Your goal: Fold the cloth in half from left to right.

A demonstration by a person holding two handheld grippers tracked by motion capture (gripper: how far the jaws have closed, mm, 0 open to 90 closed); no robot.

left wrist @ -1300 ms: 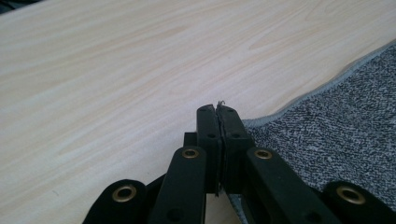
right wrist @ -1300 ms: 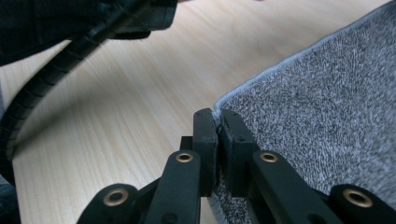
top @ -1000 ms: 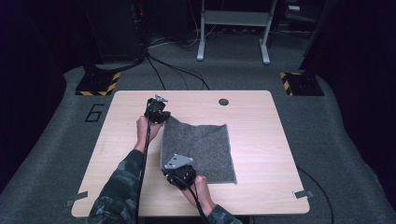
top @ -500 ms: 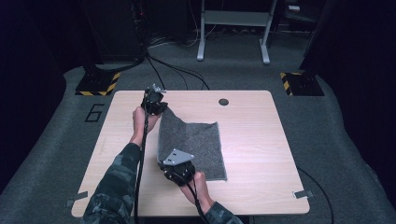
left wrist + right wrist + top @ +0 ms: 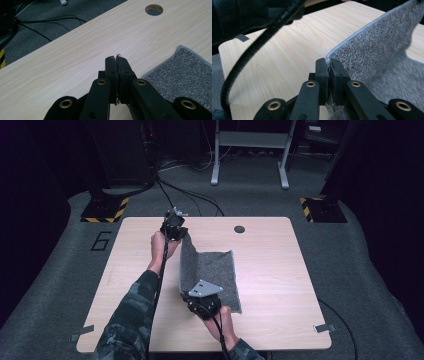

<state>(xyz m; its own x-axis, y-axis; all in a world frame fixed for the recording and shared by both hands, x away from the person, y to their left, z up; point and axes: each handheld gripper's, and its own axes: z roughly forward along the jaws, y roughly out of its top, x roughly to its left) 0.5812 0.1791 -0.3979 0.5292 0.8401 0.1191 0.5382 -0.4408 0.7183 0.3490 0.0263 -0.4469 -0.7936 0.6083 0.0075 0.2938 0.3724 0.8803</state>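
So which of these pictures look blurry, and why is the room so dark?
High view: the table is lit and the floor behind falls into darkness, soft but unsmeared. Right gripper view: the cloth is smeared at lower right and the cable is soft. Left gripper view: sharpest, with clear wood grain and cloth weave.
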